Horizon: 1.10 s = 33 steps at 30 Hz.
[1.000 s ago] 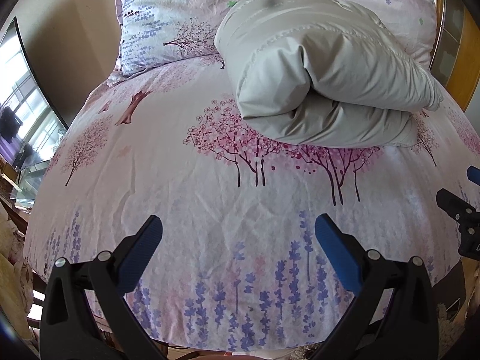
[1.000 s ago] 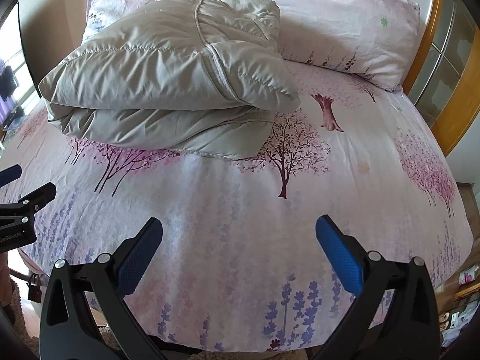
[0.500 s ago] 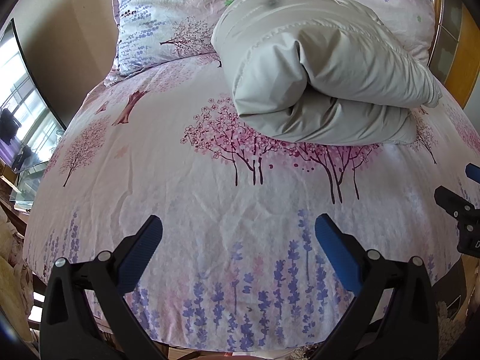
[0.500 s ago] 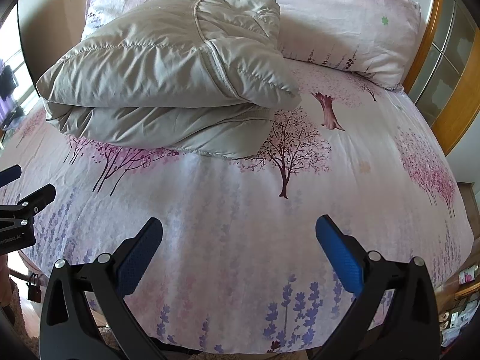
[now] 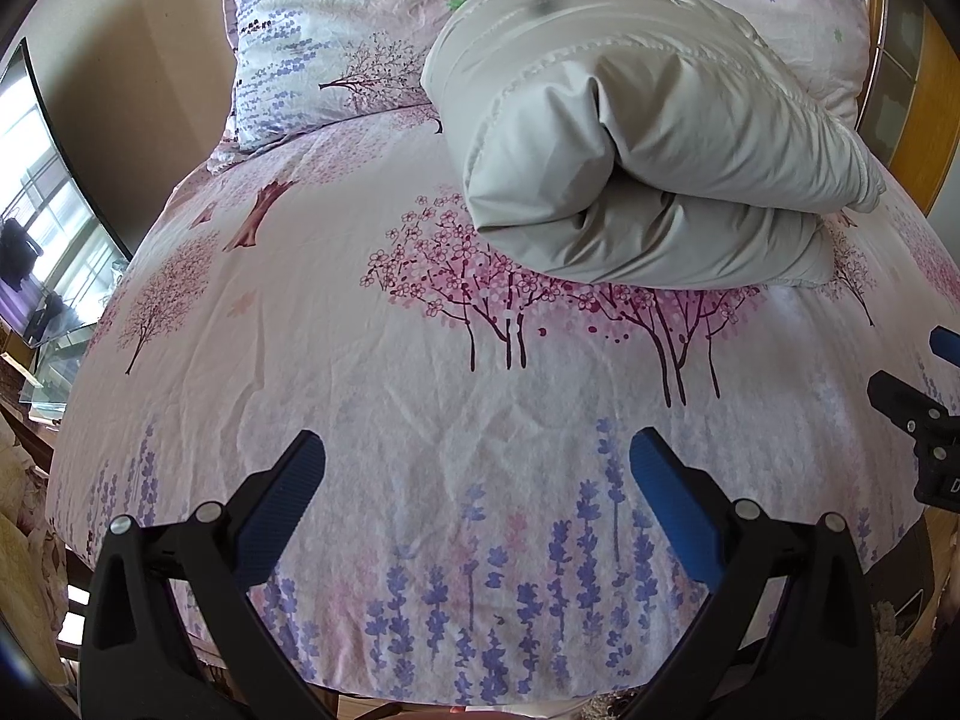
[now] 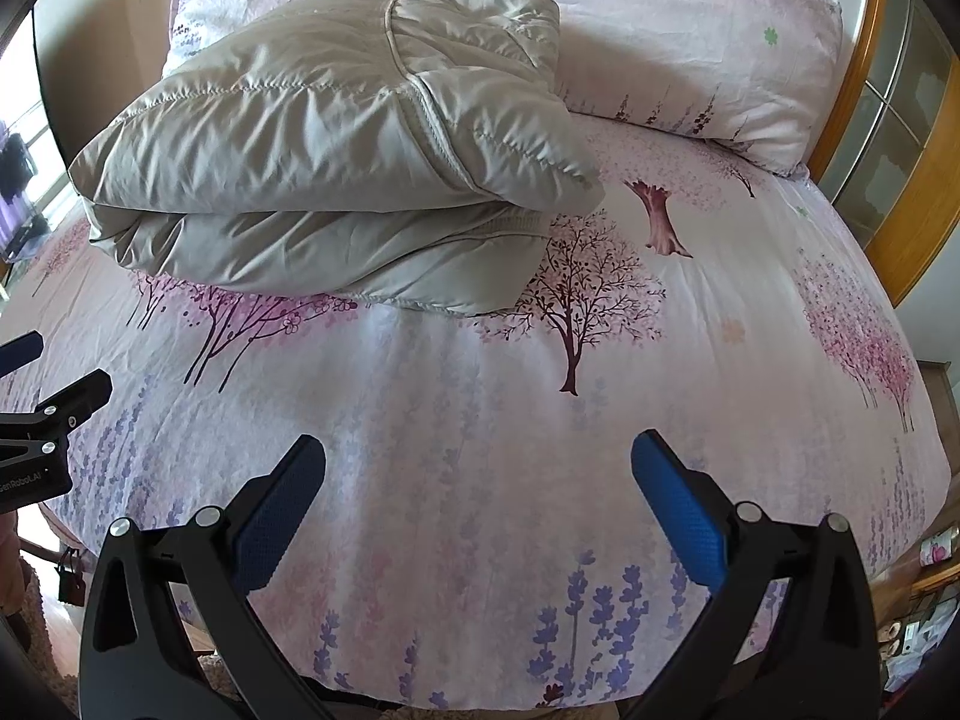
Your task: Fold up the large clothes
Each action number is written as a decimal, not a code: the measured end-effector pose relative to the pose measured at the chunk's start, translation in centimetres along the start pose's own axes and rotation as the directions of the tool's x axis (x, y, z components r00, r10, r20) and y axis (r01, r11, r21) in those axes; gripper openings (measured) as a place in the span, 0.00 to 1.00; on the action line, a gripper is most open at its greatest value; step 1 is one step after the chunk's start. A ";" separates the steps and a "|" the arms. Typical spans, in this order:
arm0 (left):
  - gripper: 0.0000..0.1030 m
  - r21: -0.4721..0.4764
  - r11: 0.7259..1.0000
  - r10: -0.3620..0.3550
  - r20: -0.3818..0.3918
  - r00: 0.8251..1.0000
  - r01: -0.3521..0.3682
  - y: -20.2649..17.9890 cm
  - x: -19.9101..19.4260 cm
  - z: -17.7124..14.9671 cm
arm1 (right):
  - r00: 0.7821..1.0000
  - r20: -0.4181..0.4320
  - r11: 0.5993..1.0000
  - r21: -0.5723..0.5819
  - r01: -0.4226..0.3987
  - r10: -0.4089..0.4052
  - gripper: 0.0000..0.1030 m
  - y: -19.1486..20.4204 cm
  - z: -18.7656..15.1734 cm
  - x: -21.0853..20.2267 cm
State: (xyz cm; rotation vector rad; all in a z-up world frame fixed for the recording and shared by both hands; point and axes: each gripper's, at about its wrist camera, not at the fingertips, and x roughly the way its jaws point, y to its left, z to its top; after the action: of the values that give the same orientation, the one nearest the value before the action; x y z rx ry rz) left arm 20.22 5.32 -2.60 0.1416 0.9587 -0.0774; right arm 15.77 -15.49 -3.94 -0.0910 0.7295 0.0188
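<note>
Barely anything's shifted since a second ago; we've just drifted a hair, both grippers hovering near the foot edge of the bed sheet [image 5: 336,324]. Left gripper [image 5: 477,462] and right gripper [image 6: 477,462] have jaws spread wide, holding nothing. The folded grey puffer jacket [image 6: 336,138] sits up by the pillows [image 6: 690,54], with loads of bare sheet between it and us.

I see bright, even daylight from the glaring window [image 5: 36,192] at left, soft sheen on the folded grey padded jacket [image 6: 336,138], its shadow faint beneath; focus is sharp, fisheye bending and dark vignette crowd every corner
</note>
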 end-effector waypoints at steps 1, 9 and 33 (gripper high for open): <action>0.98 -0.001 1.000 0.000 -0.001 1.000 0.000 0.0 0.1 0.0 | 1.000 -0.001 1.000 0.000 -0.001 0.001 0.99 0.0 0.0 0.0; 0.98 0.001 1.000 -0.003 -0.002 1.000 0.003 0.0 0.3 0.0 | 1.000 -0.002 1.000 0.003 0.000 0.000 0.99 0.1 0.0 0.2; 0.98 -0.001 1.000 -0.005 0.004 1.000 0.005 -0.2 0.3 -0.1 | 1.000 -0.006 1.000 0.005 -0.003 0.003 0.99 0.1 0.1 0.6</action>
State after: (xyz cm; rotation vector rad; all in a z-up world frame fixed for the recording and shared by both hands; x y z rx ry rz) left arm 20.32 5.17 -2.96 0.1376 0.9556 -0.0817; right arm 16.27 -15.42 -4.28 -0.0855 0.7355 0.0198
